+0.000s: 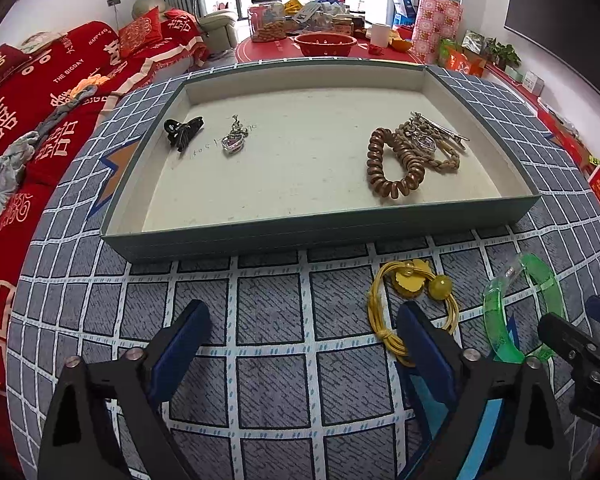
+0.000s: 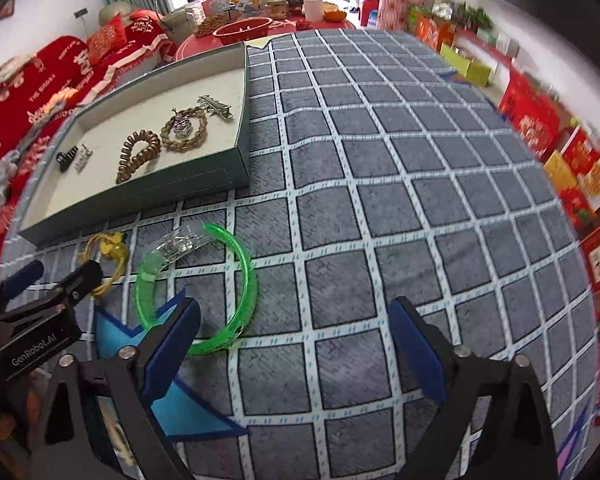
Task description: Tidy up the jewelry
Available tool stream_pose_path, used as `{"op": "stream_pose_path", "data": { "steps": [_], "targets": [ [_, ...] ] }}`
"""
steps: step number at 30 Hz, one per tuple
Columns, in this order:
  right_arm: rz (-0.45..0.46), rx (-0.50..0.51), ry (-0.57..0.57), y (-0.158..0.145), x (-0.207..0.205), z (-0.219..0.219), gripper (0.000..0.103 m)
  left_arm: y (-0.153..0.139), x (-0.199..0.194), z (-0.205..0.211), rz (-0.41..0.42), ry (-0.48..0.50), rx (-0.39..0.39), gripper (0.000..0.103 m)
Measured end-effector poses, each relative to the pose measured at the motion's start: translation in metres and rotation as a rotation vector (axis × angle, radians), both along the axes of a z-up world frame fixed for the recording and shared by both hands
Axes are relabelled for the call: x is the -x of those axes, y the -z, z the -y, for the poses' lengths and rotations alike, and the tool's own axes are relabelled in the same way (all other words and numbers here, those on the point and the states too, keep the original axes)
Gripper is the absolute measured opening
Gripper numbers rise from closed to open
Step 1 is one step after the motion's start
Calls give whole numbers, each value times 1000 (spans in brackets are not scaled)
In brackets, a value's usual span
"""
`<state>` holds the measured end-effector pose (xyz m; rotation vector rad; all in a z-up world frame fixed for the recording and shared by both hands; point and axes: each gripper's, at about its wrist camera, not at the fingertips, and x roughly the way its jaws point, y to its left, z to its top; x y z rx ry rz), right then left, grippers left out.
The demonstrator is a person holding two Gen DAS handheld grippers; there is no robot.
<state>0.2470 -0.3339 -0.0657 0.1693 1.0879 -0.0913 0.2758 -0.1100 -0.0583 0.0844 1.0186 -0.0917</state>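
While I am looking down both grippers at the checkered tabletop [image 2: 380, 168], the left gripper [image 1: 304, 332] is standing wide with nothing between its blue pads, its right finger [image 1: 424, 344] lying over the near end of the yellow hair tie [image 1: 412, 300]. That tie, with its amber bead, is sitting just ahead of that finger on the cloth. Further right of it, the green bangle [image 1: 500, 320] is lying flat, next to the right gripper's tip.

The right gripper [image 2: 296, 340] is also gaping wide and gripping nothing; no earlier view lets me judge its motion. Its left finger [image 2: 172, 340] is covering the near arc of the green bangle [image 2: 244, 280], while bare cloth is showing between the pads.

Ahead of the left gripper, the shallow tray [image 1: 320, 232] is holding a black claw clip [image 1: 182, 132] and a silver pendant [image 1: 234, 140] toward its left, and a brown coil tie [image 1: 388, 168], a beaded bracelet [image 1: 444, 160] and a metal clip [image 1: 440, 126] toward its right.
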Motion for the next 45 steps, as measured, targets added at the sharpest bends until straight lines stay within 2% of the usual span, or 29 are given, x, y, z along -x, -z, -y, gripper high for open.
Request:
{"op": "stream_pose_path", "data": {
  "steps": [5, 12, 14, 16, 17, 18, 19, 20, 22, 25, 26, 32, 45],
  "targets": [
    [9, 62, -31, -1, -1, -7, 77, -1, 1, 3, 4, 10, 8, 98],
    [18, 76, -61, -3, -3, -10, 71, -6, 4, 13, -3, 71, 36, 71],
    [18, 74, -67, -3, -2, -11, 67, -7, 5, 15, -3, 90, 38, 65],
    [19, 73, -73, -4, -2, -13, 62, -9, 7, 19, 0, 122, 41, 40],
    [19, 72, -77, -4, -2, -14, 58, -9, 8, 20, -1, 135, 41, 35],
    [18, 71, -81, -5, -2, -15, 56, -10, 8, 20, -4, 144, 43, 21],
    [19, 72, -85, -6, -2, -16, 48, -10, 8, 20, -8, 150, 44, 17],
    [20, 71, -88, -6, -2, -18, 41, -11, 9, 19, -10, 154, 51, 17],
    [19, 69, -99, -7, -2, -20, 32, -11, 11, 16, -16, 155, 70, 17],
    [24, 74, -108, -7, -2, -27, 10, -13, 16, 8, -18, 156, 91, 17],
    [26, 76, -107, -7, -1, -28, 7, -14, 17, 6, -16, 157, 93, 17],
    [33, -2, -76, -9, 7, -18, 7, -26, 29, -11, 3, 163, 125, 17],
    [84, -54, -62, -39, 25, -11, 8, -60, 46, -36, 69, 196, 180, 17]
  ]
}}
